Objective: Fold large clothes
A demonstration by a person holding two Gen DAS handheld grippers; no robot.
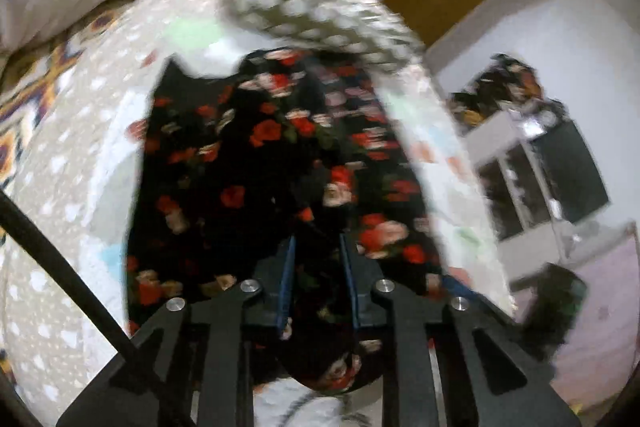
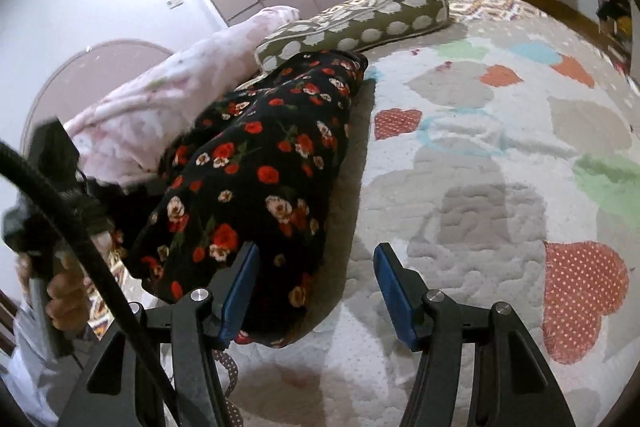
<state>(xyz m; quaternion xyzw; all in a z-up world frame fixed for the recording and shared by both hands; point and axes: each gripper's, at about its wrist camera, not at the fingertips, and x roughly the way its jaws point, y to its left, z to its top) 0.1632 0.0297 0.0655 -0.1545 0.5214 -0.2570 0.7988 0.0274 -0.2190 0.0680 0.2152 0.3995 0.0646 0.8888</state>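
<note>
A black garment with red and cream flowers [image 1: 256, 163] hangs stretched from the bed. My left gripper [image 1: 318, 247] is shut on the garment's near edge, with cloth bunched between its blue pads. In the right wrist view the same garment [image 2: 256, 171] rises in a long fold off the quilt towards the left gripper body [image 2: 52, 187], held in a hand at the left. My right gripper [image 2: 316, 255] is open and empty over the quilt, its left finger [image 2: 240, 279] beside the garment's lower edge.
The bed carries a white quilt with coloured hearts [image 2: 480, 155]. An olive pillow with white dots [image 2: 360, 23] and a pink blanket [image 2: 168, 107] lie at the head. A white shelf unit [image 1: 532, 167] stands past the bed's edge. A black cable [image 2: 80, 239] crosses the left.
</note>
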